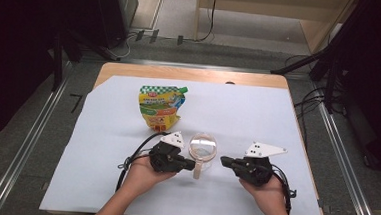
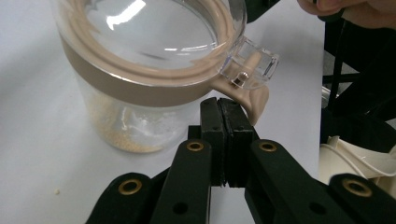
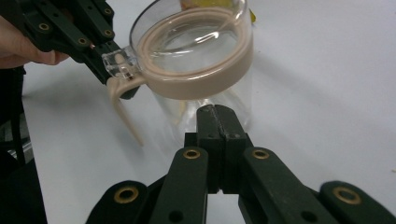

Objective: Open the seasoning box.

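Note:
A clear glass jar [image 1: 203, 146] with a beige lid ring and a clear lid stands on the white sheet between my two grippers. Its beige latch handle [image 2: 256, 101] hangs down on the side nearest me. The left gripper [image 1: 193, 164] is shut with nothing between its jaws. Its tips [image 2: 225, 105] sit just short of that handle, and I cannot tell whether they touch. The right gripper [image 1: 223, 161] is also shut and empty, its tips [image 3: 215, 112] close to the jar's glass wall [image 3: 201, 60]. Small yellowish grains [image 2: 126, 140] lie in the jar's bottom.
A yellow and green spouted pouch [image 1: 159, 107] lies on the white sheet [image 1: 258, 111] behind the jar, to its left. The sheet covers a wooden table [image 1: 190, 75]. Cables trail from both grippers near the front edge. Dark stands flank the table.

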A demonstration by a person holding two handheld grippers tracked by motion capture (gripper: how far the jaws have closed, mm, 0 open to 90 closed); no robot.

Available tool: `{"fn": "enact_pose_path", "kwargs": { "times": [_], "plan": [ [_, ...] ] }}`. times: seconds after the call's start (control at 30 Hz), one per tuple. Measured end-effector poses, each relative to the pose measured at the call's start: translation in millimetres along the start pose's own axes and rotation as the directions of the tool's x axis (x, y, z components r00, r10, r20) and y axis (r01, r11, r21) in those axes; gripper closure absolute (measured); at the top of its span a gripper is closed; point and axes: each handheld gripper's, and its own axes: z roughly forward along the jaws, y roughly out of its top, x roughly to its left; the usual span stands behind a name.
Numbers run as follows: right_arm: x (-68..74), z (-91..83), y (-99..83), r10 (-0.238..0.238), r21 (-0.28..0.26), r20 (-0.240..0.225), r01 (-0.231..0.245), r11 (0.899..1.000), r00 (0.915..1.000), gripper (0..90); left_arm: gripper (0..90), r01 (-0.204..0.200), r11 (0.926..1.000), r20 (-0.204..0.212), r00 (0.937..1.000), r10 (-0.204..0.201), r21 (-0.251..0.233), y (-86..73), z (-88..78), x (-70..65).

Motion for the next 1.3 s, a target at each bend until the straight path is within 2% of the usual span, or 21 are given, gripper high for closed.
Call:
{"fn": "enact_pose_path", "kwargs": {
  "times": [0.17,0.33,0.5,0.63,0.77,0.93,1.03,1.1,1.3],
  "plan": [
    [9.7,1.4,-4.6,0.007,0.016,-0.024,-0.006,1.0,0.9997,90.0,89.0,-0.004,1.0,0.02,0.9998,0.004,0.007,2.8,5.0,-3.3],
    [25.0,-2.1,-6.3,-0.019,0.015,-0.034,0.019,1.0,0.9993,90.0,87.3,-0.009,0.9998,0.026,0.9996,0.009,0.015,4.8,9.4,-7.0],
    [38.7,1.4,-9.2,-0.043,0.032,-0.058,0.045,0.998,0.9974,90.0,85.5,0.019,0.9996,0.052,0.9984,-0.02,0.02,3.9,3.8,-4.3],
    [47.8,8.0,-10.0,-0.053,0.039,-0.075,0.056,0.998,0.9958,90.0,83.8,0.018,0.9996,0.031,0.9993,-0.019,0.021,2.3,-4.1,-4.0],
    [53.8,15.1,-9.8,-0.063,0.043,-0.086,0.067,0.997,0.9943,90.0,83.0,0.021,0.9997,0.012,0.9997,-0.021,-0.01,-0.9,-16.2,1.2],
    [60.6,24.1,-9.0,-0.062,0.04,-0.092,0.066,0.997,0.9939,90.0,80.9,0.046,0.998,-0.026,0.9985,-0.047,-0.043,-5.7,-29.3,12.6],
    [62.8,29.8,-8.5,-0.058,0.041,-0.085,0.062,0.997,0.9947,90.0,74.7,0.045,0.9974,-0.064,0.9968,-0.048,-0.056,-8.0,-31.7,15.5],
    [63.9,34.8,-8.1,-0.056,0.041,-0.074,0.06,0.997,0.9956,90.0,68.2,0.064,0.996,-0.066,0.9955,-0.068,-0.062,-9.1,-32.1,18.2],
    [66.7,41.8,-9.5,-0.083,0.062,-0.061,0.087,0.994,0.9947,90.0,60.3,0.069,0.995,-0.079,0.9941,-0.074,-0.073,-11.9,-34.2,21.1]
  ]
}}
